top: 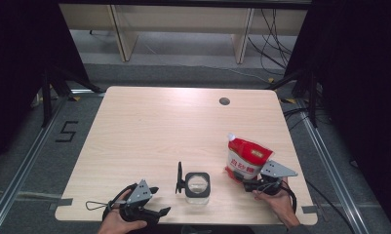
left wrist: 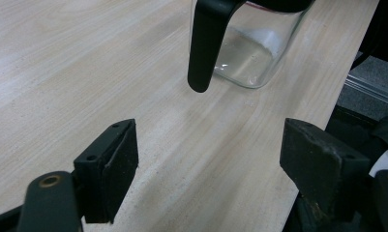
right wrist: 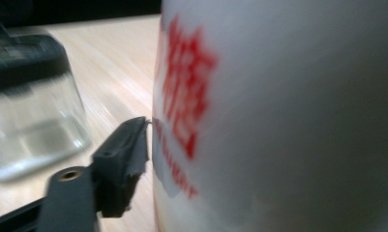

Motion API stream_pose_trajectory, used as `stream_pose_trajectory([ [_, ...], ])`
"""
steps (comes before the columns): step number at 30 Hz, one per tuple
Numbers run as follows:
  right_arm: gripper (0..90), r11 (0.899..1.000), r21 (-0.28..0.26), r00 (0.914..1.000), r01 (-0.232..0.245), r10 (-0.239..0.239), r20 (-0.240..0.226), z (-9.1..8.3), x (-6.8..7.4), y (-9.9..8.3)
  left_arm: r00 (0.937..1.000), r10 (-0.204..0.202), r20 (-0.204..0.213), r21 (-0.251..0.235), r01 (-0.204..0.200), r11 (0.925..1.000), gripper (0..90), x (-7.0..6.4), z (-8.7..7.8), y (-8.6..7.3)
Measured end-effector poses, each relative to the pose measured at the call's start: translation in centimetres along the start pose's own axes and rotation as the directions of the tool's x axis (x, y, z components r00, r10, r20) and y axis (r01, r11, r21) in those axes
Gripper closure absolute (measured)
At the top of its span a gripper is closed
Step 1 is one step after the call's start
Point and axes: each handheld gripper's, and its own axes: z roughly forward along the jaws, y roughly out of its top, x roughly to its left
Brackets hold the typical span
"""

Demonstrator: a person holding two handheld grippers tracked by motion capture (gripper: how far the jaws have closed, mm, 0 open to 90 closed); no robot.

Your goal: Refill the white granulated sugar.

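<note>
One hand-held gripper (top: 251, 184) clamps red-and-white pouch (top: 246, 157)

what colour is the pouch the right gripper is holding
The pouch is red and white, with a white spout; clearest in the high view.

Light wooden table (top: 149, 131), round cable hole (top: 224, 101) lying near its far edge. Red-and-white pouch (top: 246, 158) standing upright, right gripper (top: 261, 184) sitting at its base, apparently gripping it. Glass jar (top: 198, 185) with black handle (top: 180, 178) standing between the grippers. Left gripper (top: 156, 201) resting near the front edge.
</note>
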Motion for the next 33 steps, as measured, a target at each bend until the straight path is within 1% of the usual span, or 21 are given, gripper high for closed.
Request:
stream_pose_trajectory([
  [1, 26.7, 1.000, 0.000, 1.0000, 0.000, 0.000, 0.000, 0.00, 0.00, 0.00, 1.0000, 0.000, 0.000, 0.000, 0.000, 1.0000, 21.0, 0.00, 0.00, 0.00],
  [2, 27.7, 1.000, 0.003, 0.9996, 0.027, -0.027, -0.007, 0.14, -0.14, 0.06, 1.0000, 0.004, 0.001, 0.002, -0.004, 1.0000, 21.0, 0.00, -0.01, 0.01],
  [3, 28.9, 1.000, 0.001, 0.9998, 0.017, -0.017, 0.000, 0.19, 0.07, 0.01, 0.9997, 0.023, -0.003, 0.018, -0.023, 0.9996, 21.0, 0.12, -0.12, 0.03],
  [4, 31.2, 0.999, 0.010, 0.9995, 0.032, -0.032, -0.008, 0.24, -0.03, 0.09, 1.0000, 0.009, 0.000, 0.004, -0.009, 1.0000, 21.0, 0.01, -0.03, 0.02],
  [5, 31.4, 0.999, 0.006, 0.9990, 0.044, -0.044, -0.008, 0.27, -0.10, 0.09, 1.0000, 0.009, 0.000, 0.004, -0.009, 1.0000, 21.0, 0.01, -0.03, 0.02],
  [6, 31.4, 0.999, 0.006, 0.9990, 0.044, -0.044, -0.008, 0.27, -0.10, 0.09, 0.9997, 0.022, -0.003, 0.017, -0.022, 0.9996, 21.0, 0.13, -0.11, 0.04],
  [7, 31.5, 0.999, 0.006, 0.9990, 0.044, -0.044, -0.008, 0.28, -0.12, 0.10, 1.0000, 0.004, 0.002, 0.001, -0.004, 1.0000, 21.0, -0.01, -0.01, 0.02],
  [8, 31.5, 0.999, 0.006, 0.9990, 0.044, -0.044, -0.008, 0.28, -0.12, 0.10, 0.9999, 0.016, -0.001, 0.013, -0.016, 0.9998, 21.0, 0.07, -0.07, 0.02],
  [9, 31.5, 0.999, 0.003, 0.9991, 0.042, -0.042, -0.008, 0.30, -0.08, 0.10, 0.9994, -0.036, 0.004, -0.006, 0.036, 0.9993, 21.0, -0.27, 0.07, -0.06],
  [11, 31.4, 0.999, -0.012, 0.9991, 0.042, -0.042, 0.002, 0.42, -0.01, 0.06, 0.9997, -0.026, 0.002, 0.003, 0.026, 0.9997, 21.0, -0.19, 0.03, -0.04],
  [13, 31.3, 0.999, -0.007, 0.9987, 0.052, -0.052, -0.003, 0.41, -0.05, 0.09, 0.9994, -0.035, 0.006, -0.006, 0.035, 0.9994, 21.0, -0.28, 0.10, -0.05],
  [16, 30.7, 0.998, -0.013, 0.9985, 0.055, -0.055, 0.006, 0.58, 0.01, 0.08, 0.9994, -0.035, 0.004, -0.006, 0.035, 0.9994, 21.0, -0.27, 0.09, -0.05],
  [17, 30.7, 0.998, -0.013, 0.9985, 0.055, -0.055, 0.006, 0.58, 0.01, 0.08, 0.9997, -0.026, 0.002, 0.003, 0.026, 0.9997, 21.0, -0.19, 0.04, -0.04],
  [19, 30.6, 0.998, 0.008, 0.9978, 0.066, -0.066, -0.002, 0.52, -0.05, 0.17, 0.9994, -0.034, 0.005, -0.006, 0.034, 0.9994, 21.0, -0.27, 0.09, -0.05],
  [20, 30.1, 0.998, 0.003, 0.9975, 0.070, -0.070, 0.012, 0.60, -0.03, 0.17, 0.9994, -0.036, 0.004, -0.006, 0.036, 0.9993, 21.1, -0.27, 0.10, -0.05],
  [22, 30.1, 0.997, 0.009, 0.9971, 0.076, -0.076, 0.000, 0.65, -0.04, 0.20, 0.9994, -0.036, 0.005, -0.005, 0.036, 0.9994, 21.0, -0.28, 0.11, -0.05],
  [28, 29.4, 0.997, 0.012, 0.9971, 0.076, -0.076, 0.002, 0.68, -0.05, 0.22, 0.9994, -0.035, 0.006, -0.005, 0.035, 0.9994, 21.0, -0.28, 0.10, -0.04],
  [29, 29.4, 0.996, 0.010, 0.9965, 0.084, -0.084, 0.004, 0.70, -0.08, 0.21, 0.9995, -0.030, 0.005, -0.002, 0.030, 0.9996, 21.1, -0.26, 0.06, -0.04],
  [30, 29.5, 0.997, 0.006, 0.9973, 0.073, -0.073, -0.005, 0.77, -0.01, 0.22, 0.9996, -0.028, 0.003, -0.001, 0.028, 0.9996, 21.0, -0.24, 0.03, -0.03],
  [32, 29.9, 0.997, 0.005, 0.9974, 0.072, -0.072, -0.007, 0.79, -0.02, 0.22, 0.9993, -0.036, 0.004, -0.007, 0.036, 0.9993, 21.1, -0.28, 0.08, -0.03],
  [33, 30.2, 0.997, 0.008, 0.9973, 0.074, -0.074, 0.004, 0.73, 0.00, 0.23, 0.9993, -0.037, 0.004, -0.007, 0.037, 0.9993, 21.1, -0.28, 0.09, -0.04],
])
